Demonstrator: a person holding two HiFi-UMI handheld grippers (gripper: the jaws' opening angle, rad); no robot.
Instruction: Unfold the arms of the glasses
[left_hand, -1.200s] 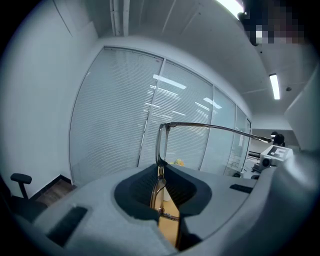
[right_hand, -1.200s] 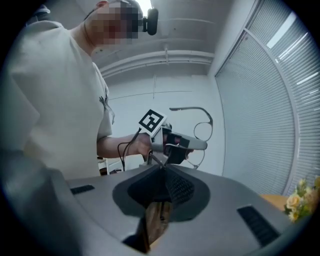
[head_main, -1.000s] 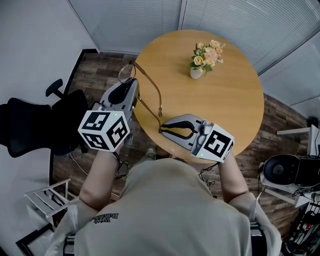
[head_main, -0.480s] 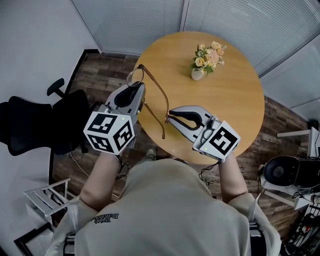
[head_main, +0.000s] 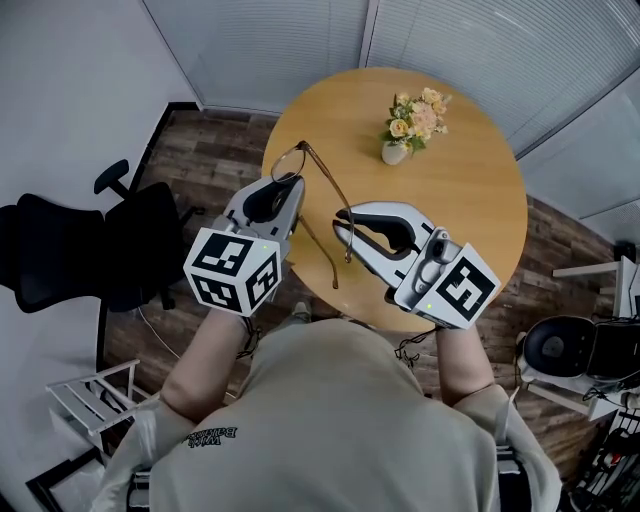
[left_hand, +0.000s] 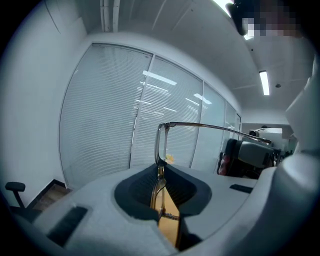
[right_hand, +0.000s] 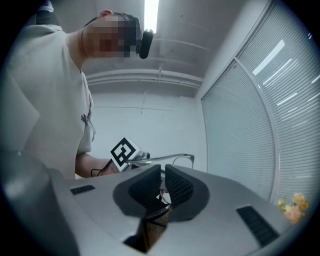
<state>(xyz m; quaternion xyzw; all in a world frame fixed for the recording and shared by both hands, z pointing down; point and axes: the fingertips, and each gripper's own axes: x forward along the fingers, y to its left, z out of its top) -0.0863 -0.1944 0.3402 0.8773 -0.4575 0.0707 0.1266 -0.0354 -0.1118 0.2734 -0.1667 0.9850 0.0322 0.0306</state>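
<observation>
The thin brown-rimmed glasses (head_main: 300, 165) are held in the air over the near left edge of the round wooden table (head_main: 470, 200). My left gripper (head_main: 283, 185) is shut on the front frame; in the left gripper view the rim (left_hand: 161, 150) stands edge-on between the pads. One arm (head_main: 330, 195) is swung out towards my right gripper (head_main: 343, 232), which is shut on its tip. The second arm (head_main: 318, 250) hangs down and back from the frame. In the right gripper view the glasses (right_hand: 182, 160) show just past the nearly touching pads (right_hand: 150, 185).
A small vase of flowers (head_main: 410, 125) stands on the far side of the table. A black office chair (head_main: 70, 250) is on the floor at the left, a white rack (head_main: 95, 395) is at the lower left, and equipment (head_main: 590, 345) is at the right.
Both grippers have moved up and to the right in the head view. The right gripper rose most, carrying the arm's tip, so that arm now stands farther out from the frame.
</observation>
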